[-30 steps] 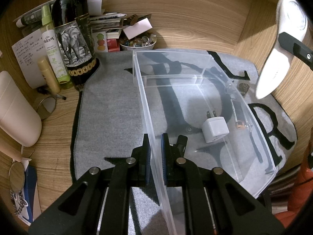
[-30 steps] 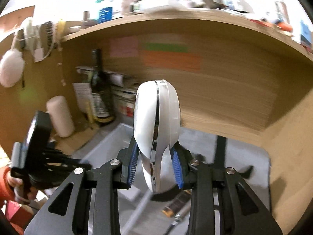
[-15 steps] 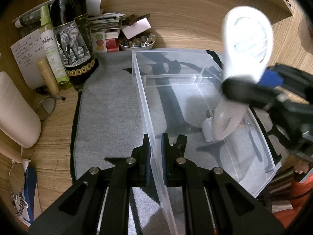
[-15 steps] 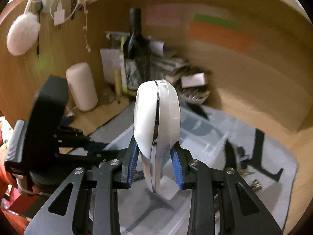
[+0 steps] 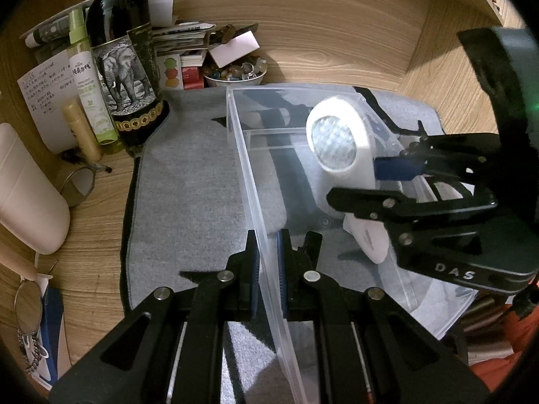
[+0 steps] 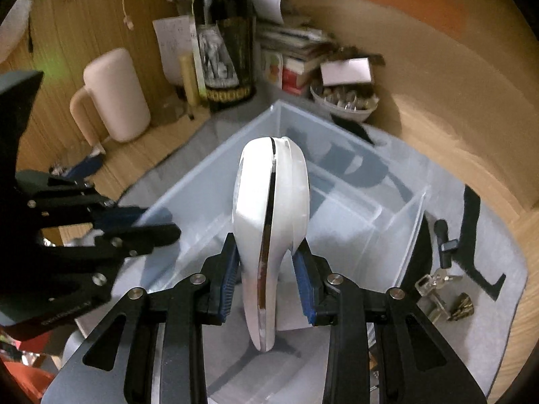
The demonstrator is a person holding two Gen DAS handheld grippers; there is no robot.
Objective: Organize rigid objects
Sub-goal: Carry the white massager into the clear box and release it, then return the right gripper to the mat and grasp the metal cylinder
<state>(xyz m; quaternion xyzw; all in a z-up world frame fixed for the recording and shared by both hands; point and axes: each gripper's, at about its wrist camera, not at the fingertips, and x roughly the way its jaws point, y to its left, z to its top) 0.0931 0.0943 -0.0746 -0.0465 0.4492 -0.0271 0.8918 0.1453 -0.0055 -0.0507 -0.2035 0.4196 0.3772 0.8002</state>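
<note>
Your left hand-held gripper [image 5: 267,262] is clamping the near long wall of the clear rectangular plastic bin [image 5: 249,175], blue pads nearly together with only the thin wall between them. Your right hand-held gripper [image 6: 267,279] is gripping a white oval handheld device with a chrome seam [image 6: 269,222] by its narrow lower part, pads pressing both sides, jaws partly apart around it. You are holding that white device tilted over the inside of the bin, its round textured face [image 5: 333,141] turned toward the left camera, its tip low in the bin; whether it touches the floor I cannot tell. A small white block [image 5: 369,235] is lying on the bin floor just beside that tip, partly hidden by the right hand-held gripper. The bin is sitting on a grey felt mat with black letters [image 5: 188,195], which is lying on the wooden worktop [image 5: 97,208]. On the mat, right of the bin, a bunch of keys [image 6: 438,289] is lying. Further back, a dark glass wine bottle with an elephant label [image 5: 124,67] is standing at the mat's far left corner, a green-capped spray bottle [image 5: 84,77] just beside it. A white bowl of small trinkets [image 5: 235,74] is sitting behind the bin. A cream rounded jug [image 6: 111,97] is standing off to the left.
</note>
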